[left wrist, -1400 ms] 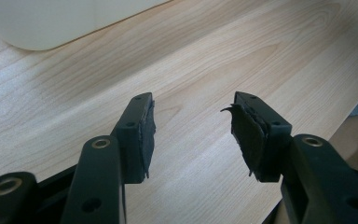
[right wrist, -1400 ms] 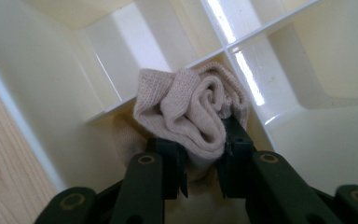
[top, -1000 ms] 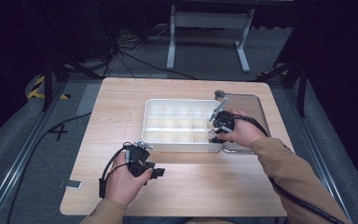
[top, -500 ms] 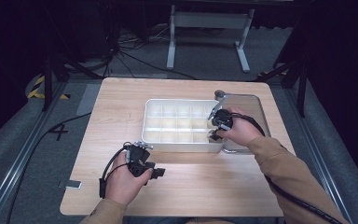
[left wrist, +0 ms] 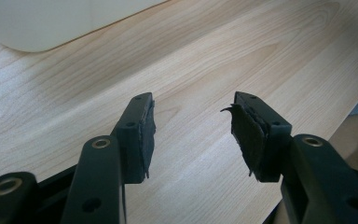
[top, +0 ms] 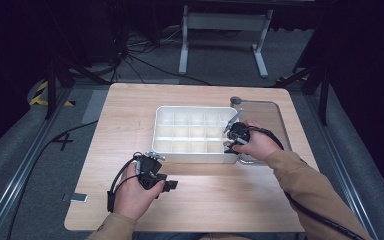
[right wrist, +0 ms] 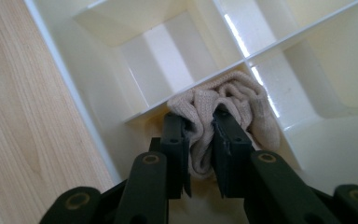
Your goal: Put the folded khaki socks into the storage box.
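Right gripper [right wrist: 199, 140]: jaws narrow, with a fold of the cream sock [right wrist: 223, 105] between the pads. They clamped down hard and have just been opening back a little; the knit is bunched between the pads and looks pinched, so I call it held. My read is a re-grip while stuffing, not a release.

The sock sits crumpled in a corner cell of the white divided tray [right wrist: 81, 119], on the near right side as seen from above, and it spills over one divider. Compared with a second ago in the high view, the right hand [top: 252, 142] has barely shifted at that tray corner. Placement looks nearly done; what remains, I'd guess, is letting go and backing out.

Left gripper [left wrist: 193, 135]: jaws wide, nothing between them, only bare table [left wrist: 205, 60] below. One pad [left wrist: 244, 135] has a frayed, peeling edge. In the high view it is parked in front of the tray, same place as a second ago.

Count:
- socks: one visible
- trays: one [top: 192, 157], three rows of cells; the exact cell count is hard to read
- clear lid [top: 272, 112]: one, flat on the table, right of the tray
- grippers: two
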The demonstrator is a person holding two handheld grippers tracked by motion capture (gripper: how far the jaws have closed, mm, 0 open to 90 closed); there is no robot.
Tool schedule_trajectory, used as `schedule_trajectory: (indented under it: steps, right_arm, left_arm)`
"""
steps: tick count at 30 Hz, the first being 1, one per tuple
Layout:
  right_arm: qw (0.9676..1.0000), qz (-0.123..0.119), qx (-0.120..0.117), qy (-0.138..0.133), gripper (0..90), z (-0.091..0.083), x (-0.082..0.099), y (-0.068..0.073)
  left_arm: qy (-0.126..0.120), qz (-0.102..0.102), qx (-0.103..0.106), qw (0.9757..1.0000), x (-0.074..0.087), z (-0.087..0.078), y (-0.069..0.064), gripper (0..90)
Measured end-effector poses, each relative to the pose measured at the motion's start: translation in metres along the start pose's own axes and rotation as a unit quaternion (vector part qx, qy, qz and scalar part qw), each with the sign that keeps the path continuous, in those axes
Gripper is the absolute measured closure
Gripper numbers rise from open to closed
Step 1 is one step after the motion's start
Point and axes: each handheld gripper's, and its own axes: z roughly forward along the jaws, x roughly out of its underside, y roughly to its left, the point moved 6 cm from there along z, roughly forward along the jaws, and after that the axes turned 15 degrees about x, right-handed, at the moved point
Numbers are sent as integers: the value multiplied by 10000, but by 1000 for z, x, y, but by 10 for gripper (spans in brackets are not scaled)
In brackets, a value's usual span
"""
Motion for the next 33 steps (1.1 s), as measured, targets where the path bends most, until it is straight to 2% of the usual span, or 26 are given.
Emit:
schedule_trajectory:
  steps: [2,3,8,15,18,20,24,33]
  right_arm:
    - [9999,42,16,-126,693,-5,0,0]
    - [9998,92,-23,-199,690,-8,-1,1]
    - [9988,73,124,-469,679,-27,-2,0]
    - [9943,85,241,-1037,665,-56,0,8]
    - [9926,98,216,-1193,662,-64,2,11]
    - [9902,155,164,-1378,650,-72,7,15]
    - [9885,200,81,-1497,638,-78,12,18]
    - [9832,254,-136,-1802,586,-93,32,39]
  left_arm:
    - [-1,-5,-4,10000,-1,0,1,497]
    - [8,-14,13,10000,-1,0,1,498]
    - [-4,18,31,10000,-1,1,0,497]
    - [5,30,10,10000,-1,-1,0,497]
    - [11,32,17,10000,-1,-1,-1,497]
    - [12,47,24,10000,-1,-1,-2,496]
    - [26,45,25,10000,-1,-1,-2,496]
    - [48,90,40,9999,-2,0,-4,493]
